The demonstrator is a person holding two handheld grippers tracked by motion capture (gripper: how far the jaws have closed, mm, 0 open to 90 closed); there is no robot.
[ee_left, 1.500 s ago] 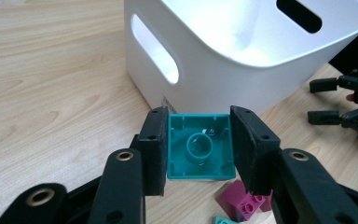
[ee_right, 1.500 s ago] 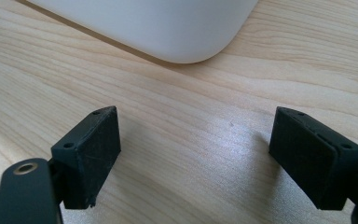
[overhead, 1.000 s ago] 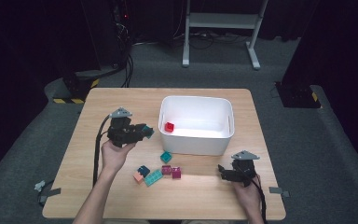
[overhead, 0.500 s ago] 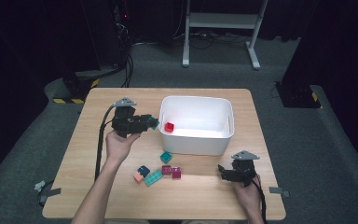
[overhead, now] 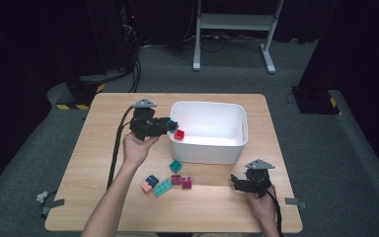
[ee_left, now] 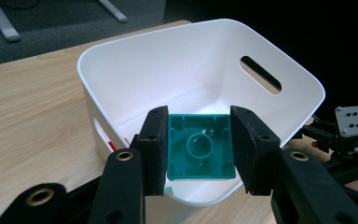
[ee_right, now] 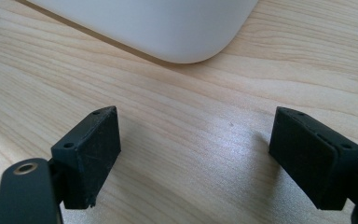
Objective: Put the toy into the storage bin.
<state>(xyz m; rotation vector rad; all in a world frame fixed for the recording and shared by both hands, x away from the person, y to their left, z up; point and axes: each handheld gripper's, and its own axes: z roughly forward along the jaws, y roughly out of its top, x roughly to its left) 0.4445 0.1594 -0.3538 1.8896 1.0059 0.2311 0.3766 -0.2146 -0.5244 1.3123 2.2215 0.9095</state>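
Note:
My left gripper (overhead: pixel 170 124) is shut on a teal brick (ee_left: pixel 200 147), held over the left rim of the white bin (overhead: pixel 237 114); in the left gripper view the brick's hollow underside faces the camera. A red brick (overhead: pixel 179 134) lies inside the bin (ee_left: pixel 121 60) at its left end. On the table in front of the bin lie a teal brick (overhead: pixel 175 166), a dark blue and salmon pair (overhead: pixel 149 183), a teal flat brick (overhead: pixel 162 188) and two magenta bricks (overhead: pixel 181 181). My right gripper (overhead: pixel 235 182) rests open on the table near the bin's front right corner (ee_right: pixel 186 44), nothing between its jaws.
The wooden table (overhead: pixel 98 148) has bare room on its left side and along the front edge. A cable (overhead: pixel 116 148) trails from the left gripper along the person's forearm. Dark floor surrounds the table, with a white metal stand (overhead: pixel 232 22) behind it.
My left gripper has carried the teal brick rightward and away from the person, from beside the bin to over its left rim. The right gripper has stayed put.

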